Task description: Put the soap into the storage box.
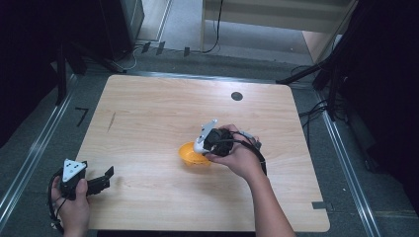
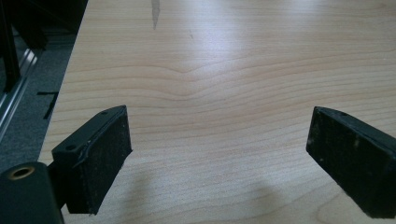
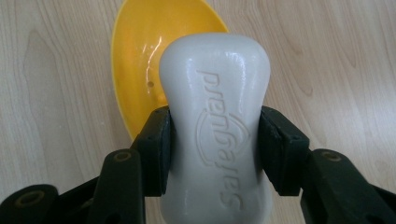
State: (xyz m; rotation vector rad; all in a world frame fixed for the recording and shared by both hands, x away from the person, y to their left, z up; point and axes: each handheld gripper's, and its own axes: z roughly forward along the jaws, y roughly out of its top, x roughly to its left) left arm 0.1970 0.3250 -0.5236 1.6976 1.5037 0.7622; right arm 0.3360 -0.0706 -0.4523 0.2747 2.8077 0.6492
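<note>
High view: the wooden surface (image 1: 148, 113) takes up the middle of the frame; just right of centre sits a yellow dish (image 1: 190, 155), and the right claw (image 1: 203, 143) hangs over its right edge, held by the right hand (image 1: 237, 155); at the lower left corner the left claw (image 1: 101, 180) rests low near the edge of the surface in the left hand (image 1: 74, 205), well apart from the dish.

Left gripper view: the left claw (image 2: 219, 154) stands wide open, one jaw at lower left and one at lower right of the frame, with bare wood between them; it holds nothing.

Right gripper view: the right claw (image 3: 215, 149) is closed on a pale grey bar of soap (image 3: 215, 107), its jaws pressing the bar's two long sides; the bar's far end reaches over the yellow dish (image 3: 135, 51), which lies in the upper left of the frame; whether the bar touches the dish I cannot tell.

As I judge it, the soap is picked up and brought to the dish, so the carrying is largely done; what is left is to lower it into the hollow, let go and draw the claw away.
</note>
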